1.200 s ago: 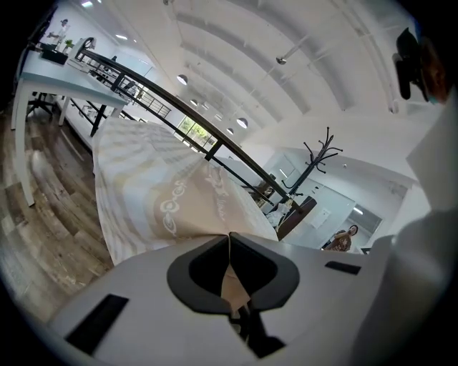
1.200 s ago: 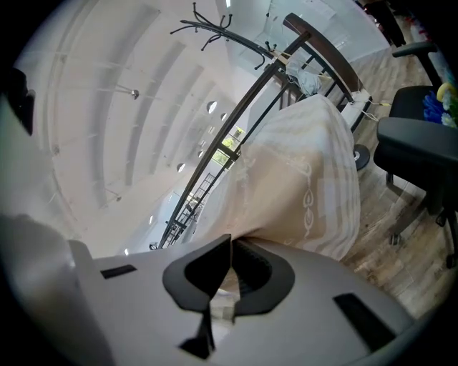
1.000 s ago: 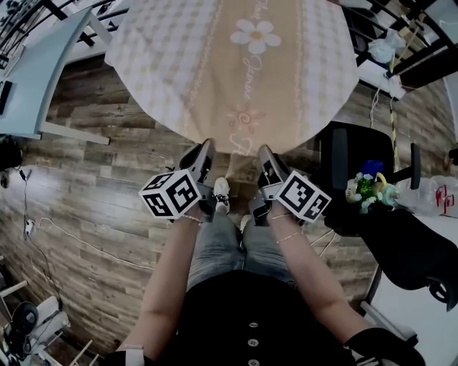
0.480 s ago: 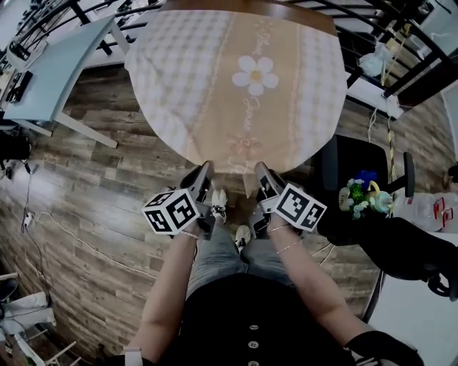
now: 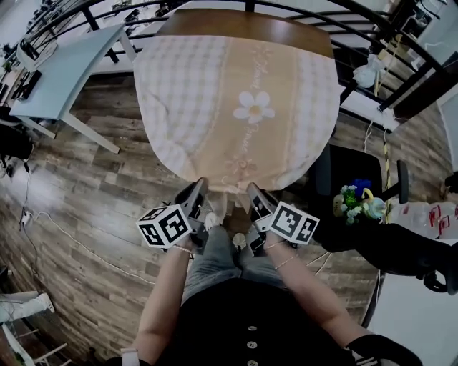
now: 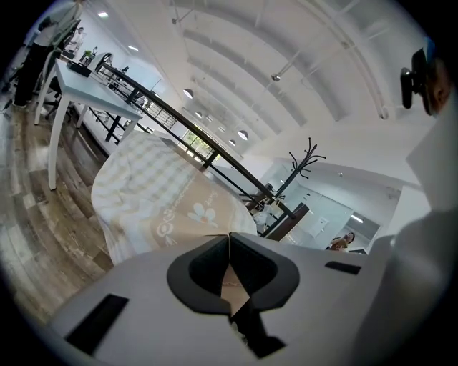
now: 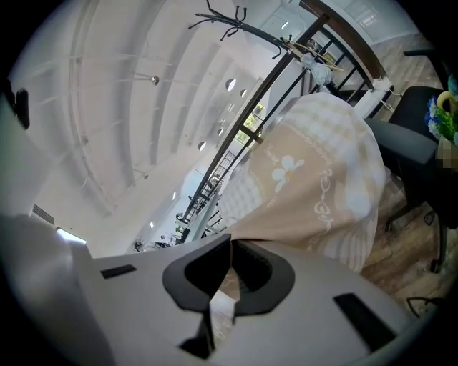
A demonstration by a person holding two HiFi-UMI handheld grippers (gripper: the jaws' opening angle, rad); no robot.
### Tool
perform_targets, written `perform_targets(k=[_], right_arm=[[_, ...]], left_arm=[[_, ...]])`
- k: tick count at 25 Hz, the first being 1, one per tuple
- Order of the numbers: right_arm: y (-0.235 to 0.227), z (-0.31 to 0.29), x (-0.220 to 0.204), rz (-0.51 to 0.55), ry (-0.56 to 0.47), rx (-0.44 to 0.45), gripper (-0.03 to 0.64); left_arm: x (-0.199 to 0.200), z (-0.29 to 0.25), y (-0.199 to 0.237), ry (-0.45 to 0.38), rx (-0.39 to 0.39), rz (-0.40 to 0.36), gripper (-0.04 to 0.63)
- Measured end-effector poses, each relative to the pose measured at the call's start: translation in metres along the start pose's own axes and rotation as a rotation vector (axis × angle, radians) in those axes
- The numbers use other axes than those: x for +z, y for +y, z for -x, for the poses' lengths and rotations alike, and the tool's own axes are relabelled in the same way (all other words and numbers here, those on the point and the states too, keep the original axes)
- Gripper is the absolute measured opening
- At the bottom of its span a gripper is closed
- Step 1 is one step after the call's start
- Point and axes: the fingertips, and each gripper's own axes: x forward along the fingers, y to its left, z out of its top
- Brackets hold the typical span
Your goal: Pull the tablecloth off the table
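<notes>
The tablecloth point(image 5: 236, 114) lay over the round wooden surface point(image 5: 243, 21), covering most of it. A brown strip along the far edge was bare, and the near side of the cloth hung over the edge towards the person. It was a beige cloth with pale checked side panels and a white flower point(image 5: 255, 106) printed down the middle band.

The left gripper point(image 5: 198, 186) and the right gripper point(image 5: 252, 190) were held side by side, close together, at the cloth's near hem, one at each side of the middle band. In the left gripper view, the left gripper point(image 6: 229, 239) had its jaws pressed together with a fold of beige cloth pinched between the dark pads. The right gripper view showed the same of the right gripper point(image 7: 230, 246), its jaws closed on the hem and the cloth stretching away from their tips towards the surface.

Below the grippers were the person's jeans point(image 5: 215, 257) and shoes point(image 5: 212, 219) on the wood-plank floor point(image 5: 86, 207). A black chair point(image 5: 351, 171) stood to the right of the surface, with a colourful toy point(image 5: 356, 201) on its seat. A black railing point(image 5: 215, 6) ran behind the surface.
</notes>
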Motion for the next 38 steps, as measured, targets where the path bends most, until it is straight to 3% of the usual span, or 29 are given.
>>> perform_targets(k=[16, 24, 38], right_arm=[[0.032, 0.014, -0.038, -0.029, -0.041, -0.032, 0.026], [0.034, 0.015, -0.06, -0.032, -0.032, -0.051, 0.028], [0.027, 0.021, -0.063, -0.05, -0.052, -0.081, 0.028]], left_arm=[[-0.002, 0.043, 0.011, 0.063, -0.056, 0.012, 0.017], [-0.013, 0.057, 0.024, 0.095, -0.048, 0.024, 0.017], [-0.026, 0.061, 0.024, 0.13, -0.053, 0.026, 0.017]])
